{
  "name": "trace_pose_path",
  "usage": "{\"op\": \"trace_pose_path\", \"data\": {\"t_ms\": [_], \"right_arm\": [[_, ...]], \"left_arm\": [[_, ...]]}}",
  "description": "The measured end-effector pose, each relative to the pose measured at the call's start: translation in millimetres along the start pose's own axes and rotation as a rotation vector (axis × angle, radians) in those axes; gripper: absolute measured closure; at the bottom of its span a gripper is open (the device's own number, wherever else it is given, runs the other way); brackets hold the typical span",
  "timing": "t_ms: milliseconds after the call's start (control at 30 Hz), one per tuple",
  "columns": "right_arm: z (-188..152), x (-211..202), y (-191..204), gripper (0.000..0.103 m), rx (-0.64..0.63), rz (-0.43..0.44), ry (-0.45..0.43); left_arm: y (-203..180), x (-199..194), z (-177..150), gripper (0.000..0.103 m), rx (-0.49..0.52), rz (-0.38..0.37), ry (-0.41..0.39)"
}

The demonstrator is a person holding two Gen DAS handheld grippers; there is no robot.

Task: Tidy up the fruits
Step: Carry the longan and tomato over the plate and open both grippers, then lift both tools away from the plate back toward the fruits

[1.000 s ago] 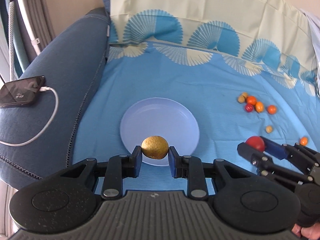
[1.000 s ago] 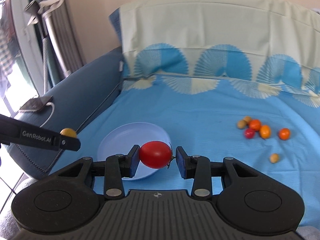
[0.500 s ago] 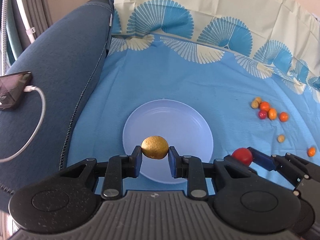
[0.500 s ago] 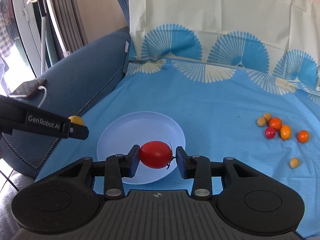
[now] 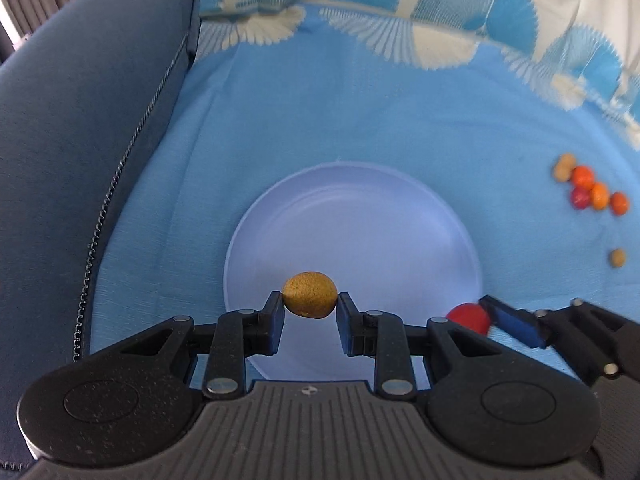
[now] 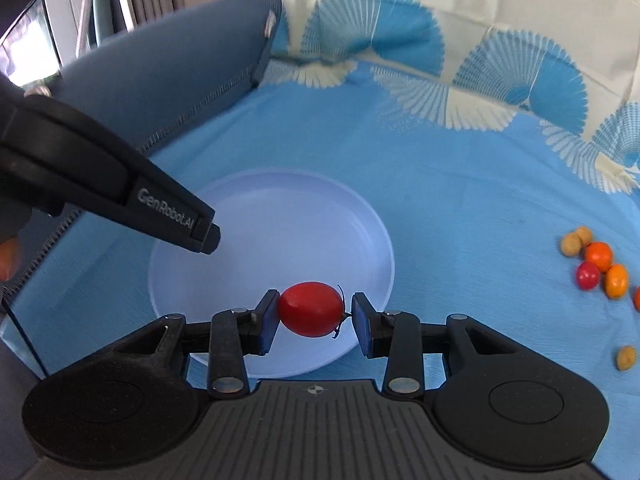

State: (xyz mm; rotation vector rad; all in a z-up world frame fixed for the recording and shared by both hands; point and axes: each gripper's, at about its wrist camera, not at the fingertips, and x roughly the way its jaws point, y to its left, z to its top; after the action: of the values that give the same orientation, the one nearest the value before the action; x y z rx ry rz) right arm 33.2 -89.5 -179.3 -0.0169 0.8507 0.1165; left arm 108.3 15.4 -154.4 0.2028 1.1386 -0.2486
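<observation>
A: What is the left gripper (image 5: 310,306) doing?

B: Its pads are clamped on a small yellow-brown fruit (image 5: 309,295), held in the air above the near part of the pale plate (image 5: 360,208)

A: And the right gripper (image 6: 315,314)?

B: It is closed on a red tomato (image 6: 311,309), gripped end to end, with a thin stem curling at the right pad. That one hangs over the near edge of the plate too

A: Is anything lying in the plate?

B: Nothing that shows; its bare inside is in plain sight in both views

A: Where is the rest of the fruit?

B: A small heap of fruit (image 6: 596,262), orange, red and tan, lies on the blue cloth (image 6: 460,200) well to the right of the plate, with one tan fruit (image 6: 625,357) apart, nearer the camera
</observation>
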Motion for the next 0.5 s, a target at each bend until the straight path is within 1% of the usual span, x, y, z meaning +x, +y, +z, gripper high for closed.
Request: {"op": "trace_pose_path", "data": {"t_ms": [33, 67, 133, 167, 200, 233, 267, 367, 433, 500], "right_arm": [[0, 5, 0, 0.062, 0.000, 0.001, 0.013], [1, 9, -1, 0.062, 0.003, 0.005, 0.023], [3, 11, -2, 0.060, 0.004, 0.013, 0.030], [4, 9, -2, 0.054, 0.008, 0.012, 0.017], [7, 5, -2, 0.035, 0.010, 0.005, -0.002], [8, -1, -2, 0.021, 0.010, -0.003, -0.024], [10, -8, -1, 0.013, 0.009, -0.012, -0.044], [10, -34, -2, 0.010, 0.001, -0.007, -0.059], [4, -55, -5, 0.006, 0.040, -0.022, -0.050], [-7, -79, -8, 0.006, 0.089, -0.029, -0.052]], "left_arm": [[2, 5, 0, 0.072, 0.001, 0.002, 0.015], [5, 8, 0, 0.070, -0.002, -0.001, 0.023], [10, 7, 0, 0.039, -0.007, -0.014, 0.031], [13, 2, 0, 0.009, -0.021, -0.015, 0.023], [18, -6, -1, 0.001, -0.043, -0.011, -0.003], [22, -17, -2, 0.000, -0.063, -0.009, -0.042], [26, -28, -4, 0.000, -0.072, -0.009, -0.070], [34, -57, -18, 0.000, -0.110, 0.007, -0.093], [37, -76, -35, 0.000, -0.118, 0.027, -0.101], [36, -94, -54, 0.000, -0.112, 0.067, -0.110]]}}
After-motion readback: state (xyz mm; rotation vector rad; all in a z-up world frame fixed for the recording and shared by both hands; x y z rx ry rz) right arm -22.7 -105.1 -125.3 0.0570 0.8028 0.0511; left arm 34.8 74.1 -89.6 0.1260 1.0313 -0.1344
